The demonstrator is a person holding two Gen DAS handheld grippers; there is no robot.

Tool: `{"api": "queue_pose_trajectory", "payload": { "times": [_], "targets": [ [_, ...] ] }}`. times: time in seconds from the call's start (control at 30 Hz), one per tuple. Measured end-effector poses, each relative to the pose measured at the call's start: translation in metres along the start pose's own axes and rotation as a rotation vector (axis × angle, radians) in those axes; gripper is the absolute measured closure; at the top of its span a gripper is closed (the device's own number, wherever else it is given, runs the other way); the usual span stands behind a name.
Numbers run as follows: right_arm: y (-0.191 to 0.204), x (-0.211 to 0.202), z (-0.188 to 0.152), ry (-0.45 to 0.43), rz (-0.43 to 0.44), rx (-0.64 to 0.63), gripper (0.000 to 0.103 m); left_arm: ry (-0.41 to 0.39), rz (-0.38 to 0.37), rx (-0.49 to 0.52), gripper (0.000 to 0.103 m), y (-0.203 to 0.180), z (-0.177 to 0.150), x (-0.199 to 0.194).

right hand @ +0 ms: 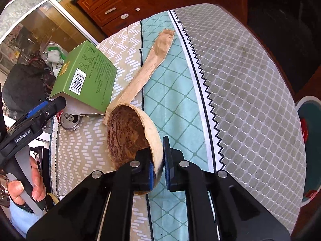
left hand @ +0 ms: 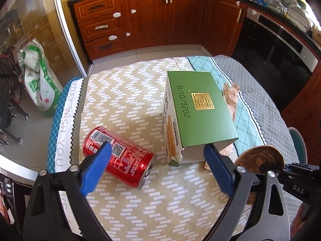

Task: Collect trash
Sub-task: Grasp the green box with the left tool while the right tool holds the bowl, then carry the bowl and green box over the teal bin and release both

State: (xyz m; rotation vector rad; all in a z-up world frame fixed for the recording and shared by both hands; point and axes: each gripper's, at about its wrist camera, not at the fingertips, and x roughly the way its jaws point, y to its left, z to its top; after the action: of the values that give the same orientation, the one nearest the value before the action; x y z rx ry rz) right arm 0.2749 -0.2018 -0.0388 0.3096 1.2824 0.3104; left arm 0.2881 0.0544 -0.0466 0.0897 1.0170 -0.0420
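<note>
Right wrist view: my right tool [right hand: 158, 164] pinches the shell's [right hand: 128, 132] rim at lower centre, lifting it for the bin, I reckon. Left tool [left hand: 156, 156] spread wide, holding nothing, between can [left hand: 120, 156] and box [left hand: 198, 110] on the tabletop [left hand: 124, 92].

Both views are bright and sharply lit, with hard daylight falling on the patterned cloth over the tabletop [left hand: 128, 92]. In the left wrist view the green cardboard box [left hand: 198, 110] casts a crisp dark shadow to its lower left, and the red aluminium drink can [left hand: 120, 156] shows a white glare streak along its side. The upper right corner of that view blows out to white. Fisheye distortion bends the reddish-brown wooden cabinets [left hand: 148, 16] and rounds the tabletop edge. Black vignetting fills the corners. The dark oven front [right hand: 280, 20] in the right wrist view sinks into deep, noisy shadow.
</note>
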Motion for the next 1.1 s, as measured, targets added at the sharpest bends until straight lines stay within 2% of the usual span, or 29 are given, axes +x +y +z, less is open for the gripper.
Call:
{"api": "queue_pose_trajectory", "payload": {
  "times": [0.07,0.1,0.2,0.27,0.33,0.5,0.73,0.9,1.1],
  "targets": [
    [-0.003,0.0,0.0,0.001,0.008,0.006,0.095,0.005,-0.001,0.016,0.033,-0.004,0.003,0.005],
    [-0.004,0.0,-0.001,0.001,0.012,0.009,0.095,0.005,0.0,0.025,0.037,-0.006,0.005,0.007],
    [-0.005,-0.001,-0.001,0.0,0.019,0.015,0.095,0.01,0.005,0.054,0.06,-0.013,0.007,0.013],
    [-0.007,-0.002,-0.001,-0.003,0.023,0.019,0.095,0.019,0.0,0.062,0.099,-0.017,0.007,0.016],
    [-0.01,-0.005,-0.002,-0.008,0.025,0.023,0.095,0.009,0.006,0.054,0.102,-0.019,0.005,0.015],
    [-0.017,-0.022,-0.002,-0.035,0.059,0.041,0.095,-0.01,-0.01,0.009,0.102,-0.022,0.004,-0.001],
    [-0.029,-0.062,-0.007,-0.112,0.074,0.055,0.095,-0.063,-0.039,-0.001,0.102,-0.035,0.002,-0.048],
    [-0.057,-0.095,-0.018,-0.174,0.07,0.104,0.095,-0.071,-0.089,0.07,0.102,-0.074,-0.003,-0.072],
    [-0.106,-0.141,-0.038,-0.258,0.043,0.186,0.095,-0.064,-0.147,0.142,0.102,-0.133,-0.009,-0.083]
  ]
}}
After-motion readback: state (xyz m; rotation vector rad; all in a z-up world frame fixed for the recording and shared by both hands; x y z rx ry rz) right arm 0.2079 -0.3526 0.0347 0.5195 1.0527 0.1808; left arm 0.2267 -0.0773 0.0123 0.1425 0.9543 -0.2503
